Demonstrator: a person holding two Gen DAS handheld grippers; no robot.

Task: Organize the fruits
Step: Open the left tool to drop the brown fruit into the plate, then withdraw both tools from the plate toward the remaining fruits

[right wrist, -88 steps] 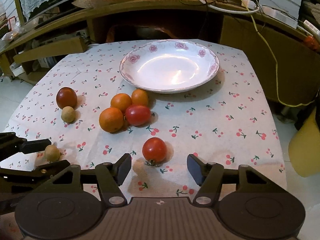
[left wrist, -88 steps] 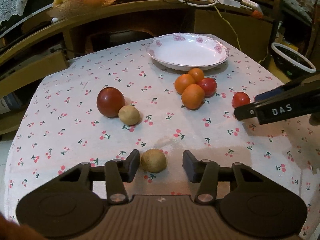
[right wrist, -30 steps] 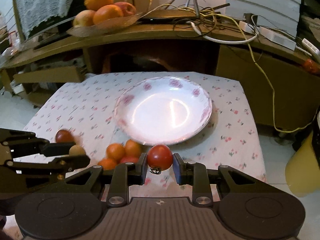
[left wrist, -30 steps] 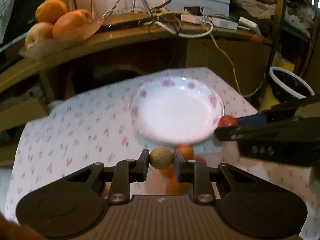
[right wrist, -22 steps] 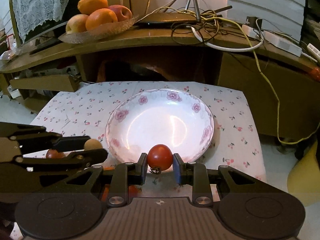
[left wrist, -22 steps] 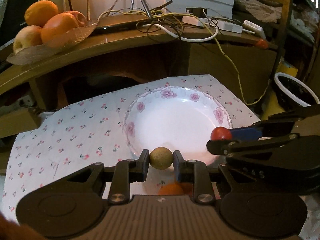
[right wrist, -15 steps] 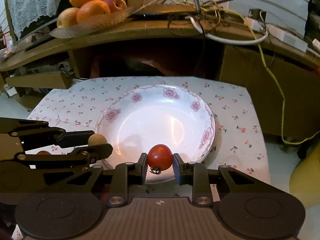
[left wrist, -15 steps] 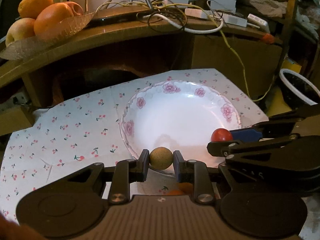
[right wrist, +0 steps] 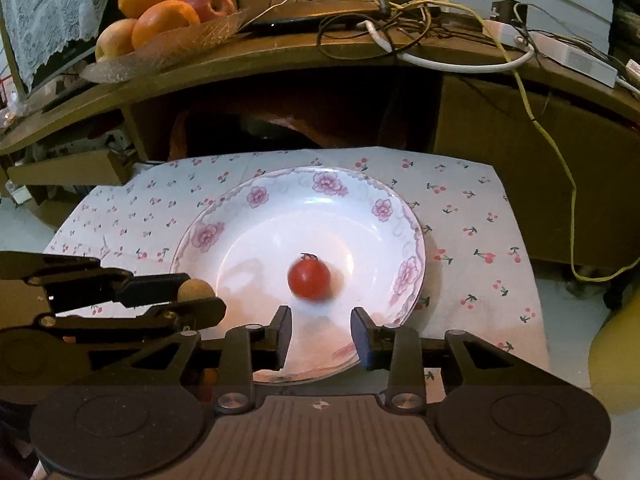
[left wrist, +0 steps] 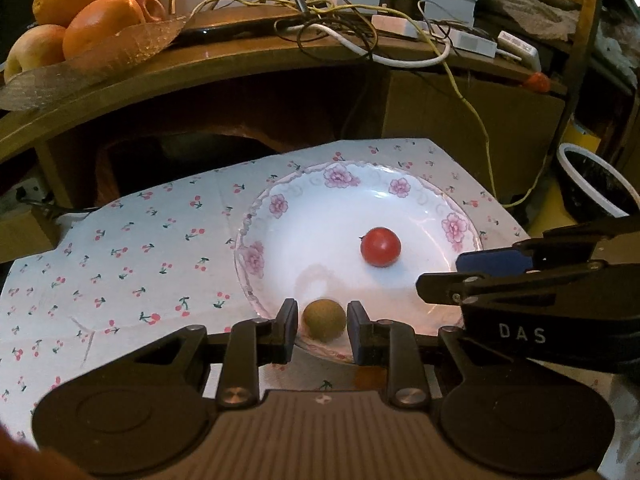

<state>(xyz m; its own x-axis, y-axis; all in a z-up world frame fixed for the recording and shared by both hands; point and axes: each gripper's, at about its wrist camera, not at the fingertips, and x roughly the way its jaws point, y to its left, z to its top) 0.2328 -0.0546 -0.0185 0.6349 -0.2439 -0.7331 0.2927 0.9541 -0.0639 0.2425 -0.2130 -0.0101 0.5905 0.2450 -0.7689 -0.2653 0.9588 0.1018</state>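
Observation:
A white flowered plate (left wrist: 336, 176) (right wrist: 324, 182) lies on the cherry-print cloth under both grippers. My right gripper (right wrist: 320, 338) (left wrist: 440, 276) hangs over the plate's near rim; its jaws are opening with nothing between them. The red tomato (right wrist: 310, 280) (left wrist: 380, 247) lies blurred in the plate's middle, just beyond those fingers. My left gripper (left wrist: 323, 330) (right wrist: 202, 298) is over the plate's near left rim and its jaws are opening. A small brown round fruit (left wrist: 324, 320) (right wrist: 195, 289) sits between its pads, with a thin gap on each side.
A wooden shelf stands right behind the table, carrying a dish of oranges and apples (left wrist: 80, 28) (right wrist: 160, 20) and tangled cables (left wrist: 360, 20). A black bin with a white rim (left wrist: 596, 188) stands at the right. An orange fruit (right wrist: 208, 378) peeks out below the grippers.
Both grippers carried their fruit forward over the plate. The right jaws have parted and the tomato has dropped onto the plate. The left jaws have come slightly off the brown fruit.

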